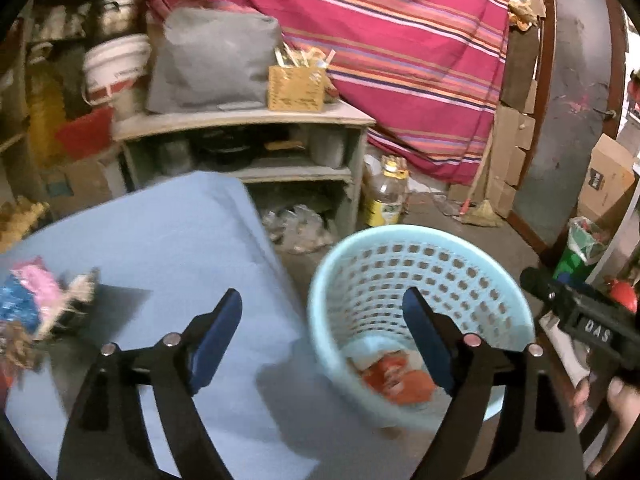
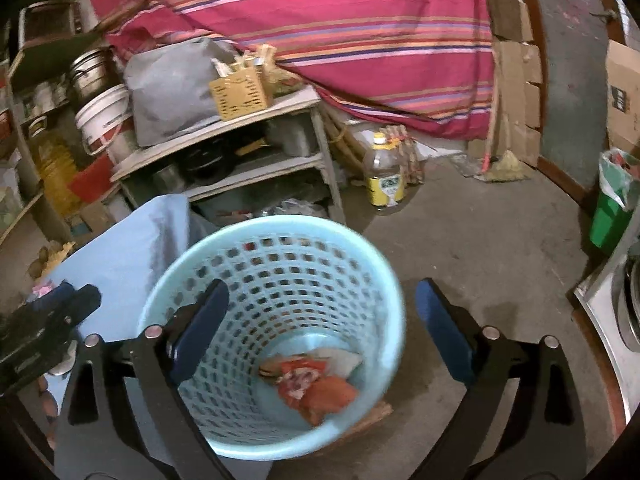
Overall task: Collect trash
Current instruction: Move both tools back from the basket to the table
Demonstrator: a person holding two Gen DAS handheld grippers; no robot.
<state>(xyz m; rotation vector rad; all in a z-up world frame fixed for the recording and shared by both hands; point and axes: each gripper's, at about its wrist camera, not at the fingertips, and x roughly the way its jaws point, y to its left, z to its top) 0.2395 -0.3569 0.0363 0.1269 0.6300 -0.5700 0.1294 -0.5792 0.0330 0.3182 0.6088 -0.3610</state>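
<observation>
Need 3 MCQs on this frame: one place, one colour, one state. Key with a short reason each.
1. Where is the orange wrapper?
A. on the blue-covered table
B. at the bottom of the basket
C. on the shelf

2. What colour is the basket?
A. light blue
B. green
C. red

3. How is the left gripper?
A. shut on a wrapper
B. open, empty
C. shut, empty

Key: B, it lies on the basket floor; A, its perforated wall is light blue; B, the fingers stand apart with nothing between.

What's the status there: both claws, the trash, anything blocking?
Left gripper open, empty. Right gripper open, empty, over the blue basket. Orange wrappers lie in basket; more trash on the blue table. Nothing blocking.
</observation>
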